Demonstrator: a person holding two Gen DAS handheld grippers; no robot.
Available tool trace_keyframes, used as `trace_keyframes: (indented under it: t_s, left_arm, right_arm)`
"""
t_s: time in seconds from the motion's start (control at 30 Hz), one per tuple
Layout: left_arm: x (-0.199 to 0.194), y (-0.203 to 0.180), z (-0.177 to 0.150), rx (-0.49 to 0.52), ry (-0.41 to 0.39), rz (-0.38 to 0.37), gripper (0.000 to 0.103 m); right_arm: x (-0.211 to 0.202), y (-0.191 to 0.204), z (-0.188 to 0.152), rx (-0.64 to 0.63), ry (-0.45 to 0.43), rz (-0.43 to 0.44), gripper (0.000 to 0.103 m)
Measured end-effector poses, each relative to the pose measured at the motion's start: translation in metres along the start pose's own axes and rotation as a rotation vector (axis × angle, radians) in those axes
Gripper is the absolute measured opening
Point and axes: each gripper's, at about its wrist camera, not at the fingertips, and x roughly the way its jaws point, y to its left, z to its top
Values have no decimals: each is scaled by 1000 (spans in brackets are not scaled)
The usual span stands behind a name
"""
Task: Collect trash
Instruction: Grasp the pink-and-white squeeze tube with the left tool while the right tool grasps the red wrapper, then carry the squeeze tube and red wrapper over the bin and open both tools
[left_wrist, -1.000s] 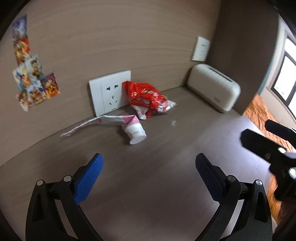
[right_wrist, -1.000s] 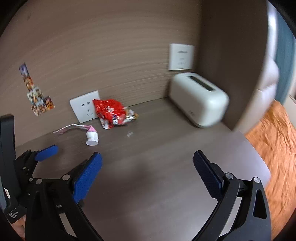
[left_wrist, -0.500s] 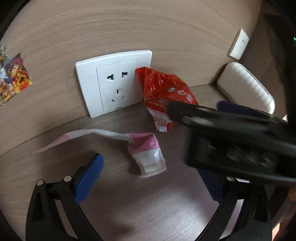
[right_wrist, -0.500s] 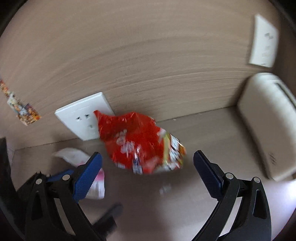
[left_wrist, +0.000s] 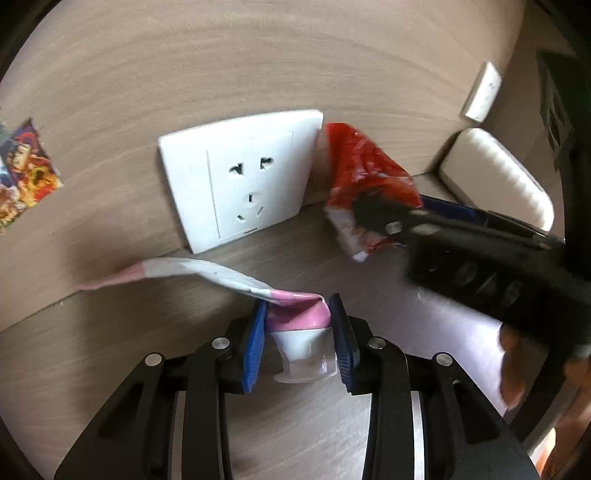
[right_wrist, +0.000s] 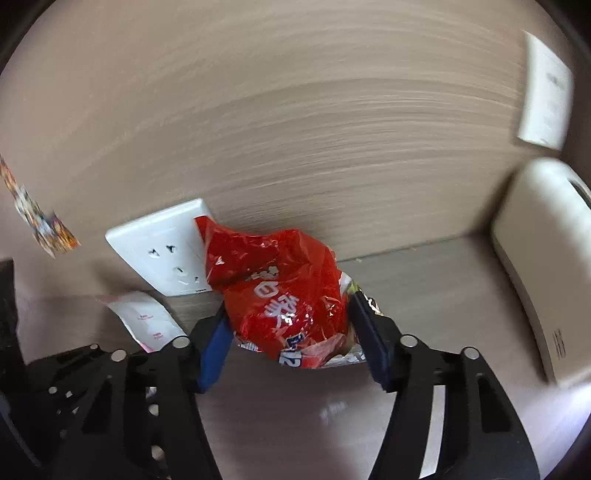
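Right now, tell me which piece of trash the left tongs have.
The squeezed pink-and-white tube, pinched near its cap by the left tongs; the red snack bag sits between the right tongs.

The left gripper (left_wrist: 298, 341), a black plastic frame with cut-out slots, carries ribbed blue rubber pads (left_wrist: 254, 349) on its fingers and round silver screws at the joints. The right gripper (right_wrist: 291, 345) is built alike: black linkage, blue pads (right_wrist: 214, 350), silver screws.
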Motion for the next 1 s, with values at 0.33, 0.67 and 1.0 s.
trace_keyframes:
  t_s: [0.33,0.67,1.0]
  left_arm:
    - [-49,7,-16,73,-54,-82,30]
    - [-112,-14,-42,152,-130,-301,30]
    - [-161,-76,-76,317,-132,-484,30]
  right_arm:
    - [-89,-24,-55,204,-48,-22,58]
    - [-169,-24,-118,275,-61,-156,58]
    - [-248,-25,-184,383,-137,-300,58]
